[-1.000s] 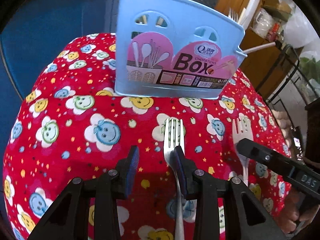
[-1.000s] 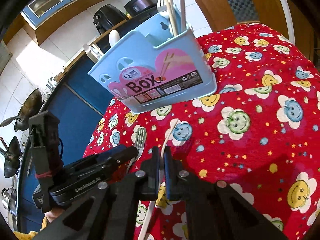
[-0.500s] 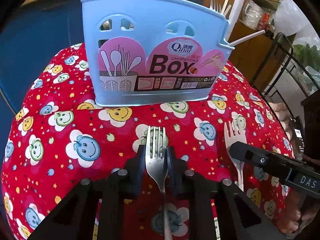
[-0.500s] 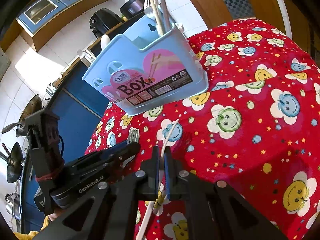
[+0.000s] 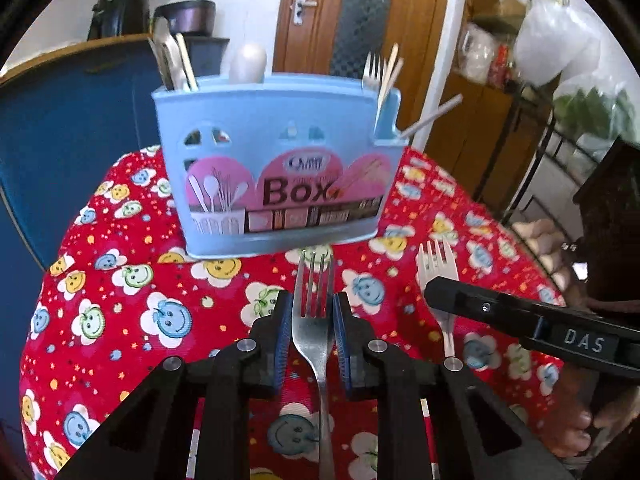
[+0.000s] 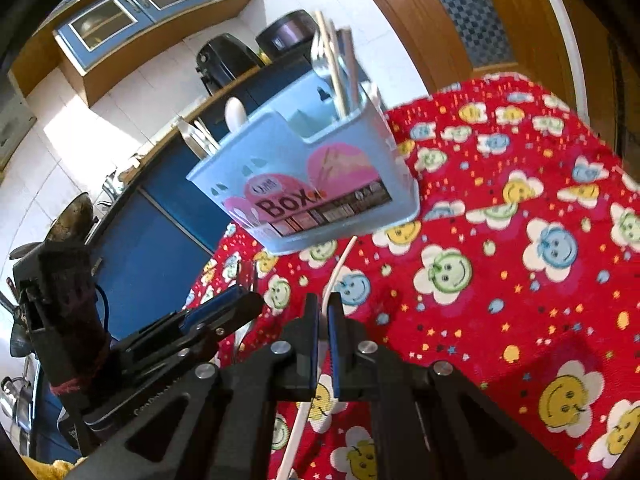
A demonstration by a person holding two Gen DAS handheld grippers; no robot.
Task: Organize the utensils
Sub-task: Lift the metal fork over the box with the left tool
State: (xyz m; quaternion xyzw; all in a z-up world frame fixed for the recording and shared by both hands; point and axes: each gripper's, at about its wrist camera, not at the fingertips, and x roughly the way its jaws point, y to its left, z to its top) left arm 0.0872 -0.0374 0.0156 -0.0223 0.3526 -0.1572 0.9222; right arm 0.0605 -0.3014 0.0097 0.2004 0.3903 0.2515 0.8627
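I am holding a metal fork (image 5: 312,320) in my left gripper (image 5: 310,320): four tines, dull silver, its neck pinched between the blue pads, tines pointing toward the holder, handle running back under the gripper. My right gripper (image 6: 323,322) is clamped on a white plastic fork (image 5: 437,268); from the right wrist view it is showing edge-on as a thin white strip curving up out of the closed pads, and from the left wrist view its tines are sticking out beyond the right gripper's black finger. Both forks are sitting in front of the light blue utensil holder (image 5: 276,184), which is standing upright on the red smiley-flower tablecloth (image 5: 132,312) with a pink "Box" label on its front wall. The holder is already carrying utensils: chopsticks and metal handles in the left compartment, a white rounded handle in the middle, a fork and chopsticks at the right end, one stick leaning out sideways. Behind it are a blue counter (image 5: 64,128) and a wooden door (image 5: 360,12). The holder's front wall is standing between my metal fork and the compartments.
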